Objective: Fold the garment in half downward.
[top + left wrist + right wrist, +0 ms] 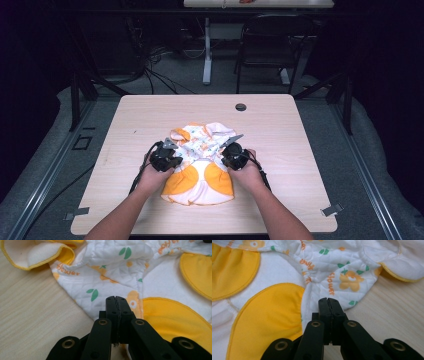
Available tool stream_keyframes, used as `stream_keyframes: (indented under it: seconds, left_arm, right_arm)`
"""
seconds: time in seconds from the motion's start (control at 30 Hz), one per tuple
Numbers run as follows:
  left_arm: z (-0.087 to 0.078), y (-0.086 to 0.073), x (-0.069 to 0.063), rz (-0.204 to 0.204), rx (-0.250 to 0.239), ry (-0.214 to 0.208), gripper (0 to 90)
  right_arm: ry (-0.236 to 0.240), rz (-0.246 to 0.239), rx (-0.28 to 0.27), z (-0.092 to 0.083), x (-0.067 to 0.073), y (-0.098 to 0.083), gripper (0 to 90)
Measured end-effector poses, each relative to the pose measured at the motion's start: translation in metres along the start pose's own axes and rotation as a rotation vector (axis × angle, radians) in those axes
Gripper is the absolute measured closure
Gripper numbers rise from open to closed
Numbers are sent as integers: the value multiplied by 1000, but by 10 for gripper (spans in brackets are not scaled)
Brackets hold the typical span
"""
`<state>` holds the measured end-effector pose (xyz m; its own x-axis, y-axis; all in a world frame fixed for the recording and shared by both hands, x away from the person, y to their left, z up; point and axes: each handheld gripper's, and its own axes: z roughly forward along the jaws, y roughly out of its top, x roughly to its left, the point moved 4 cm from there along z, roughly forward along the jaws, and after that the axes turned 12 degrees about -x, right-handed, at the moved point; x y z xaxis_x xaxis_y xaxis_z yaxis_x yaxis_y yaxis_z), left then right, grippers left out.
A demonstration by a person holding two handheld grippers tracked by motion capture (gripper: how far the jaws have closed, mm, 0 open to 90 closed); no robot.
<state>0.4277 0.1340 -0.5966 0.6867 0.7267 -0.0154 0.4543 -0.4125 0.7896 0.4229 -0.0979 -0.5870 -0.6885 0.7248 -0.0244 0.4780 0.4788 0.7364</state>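
Note:
A small quilted baby garment (202, 167), white with orange flowers, green leaves and big orange-yellow patches, lies crumpled at the middle of the light wooden table (280, 150). My left gripper (173, 151) sits at its left side and my right gripper (225, 149) at its right side, each held in a hand. In the left gripper view the jaws (116, 300) are pressed together on the garment's (110, 267) printed edge beside an orange patch. The right gripper view has the jaws (328, 301) closed the same way on the garment's (332, 267) edge, where white fabric meets bare wood.
A dark round grommet (241, 107) sits in the table's far side. Beyond the table stand a black chair (272, 40) and a white table leg (207, 50), with cables on the floor. Bare tabletop lies to the left, right and far side of the garment.

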Motion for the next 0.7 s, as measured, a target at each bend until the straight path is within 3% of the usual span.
stream_keyframes:
  seconds: [0.2, 0.7]
  left_arm:
    - [4, -1, 1, 17, 26, -2, 900]
    - [-6, -7, -5, 53, 47, -40, 900]
  right_arm:
    - [-3, -1, 70, 11, 0, 3, 900]
    - [29, -54, 102, 4, 6, -3, 900]
